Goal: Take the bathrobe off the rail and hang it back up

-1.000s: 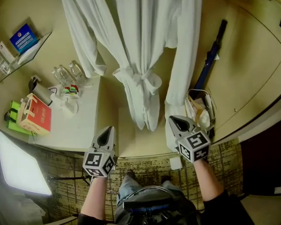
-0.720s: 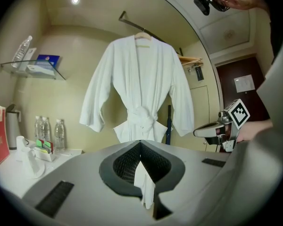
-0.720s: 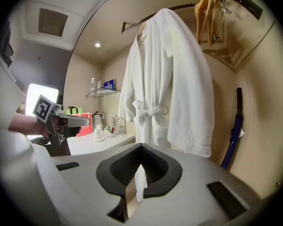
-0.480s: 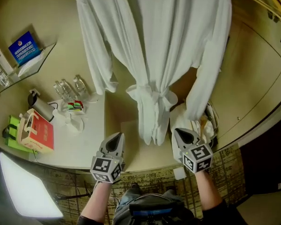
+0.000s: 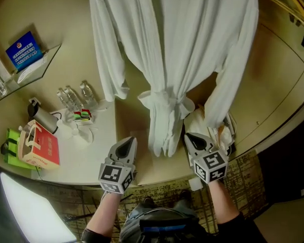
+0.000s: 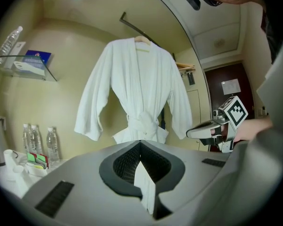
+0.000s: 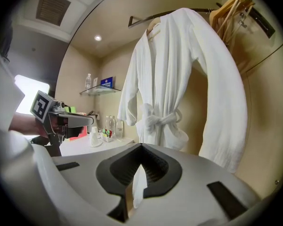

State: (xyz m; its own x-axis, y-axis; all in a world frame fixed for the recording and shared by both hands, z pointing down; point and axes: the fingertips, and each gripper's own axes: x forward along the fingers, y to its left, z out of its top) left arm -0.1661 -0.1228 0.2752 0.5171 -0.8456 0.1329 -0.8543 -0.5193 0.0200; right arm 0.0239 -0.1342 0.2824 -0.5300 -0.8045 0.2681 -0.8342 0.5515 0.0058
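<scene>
A white bathrobe [image 5: 177,59] hangs in front of me, belt tied at the waist [image 5: 167,100]. In the left gripper view the bathrobe [image 6: 137,88] hangs from a hanger [image 6: 142,39] on a dark rail [image 6: 132,23]. The right gripper view shows the bathrobe [image 7: 174,79] under the same rail [image 7: 179,12]. My left gripper [image 5: 125,146] is shut and holds nothing, low and a little left of the robe's hem. My right gripper [image 5: 194,139] is also shut and holds nothing, just right of the hem. Neither touches the robe.
A white counter [image 5: 86,158] at the left carries water bottles [image 5: 73,96], a kettle [image 5: 40,118] and a red box [image 5: 39,146]. A glass shelf [image 5: 25,67] is on the wall above. A bag [image 5: 215,128] lies under the robe's right sleeve. Spare wooden hangers [image 7: 231,8] hang on the rail.
The robe now fills more of the head view and the umbrella behind it has gone out of sight. Both grippers stay shut, low in front of the robe.
</scene>
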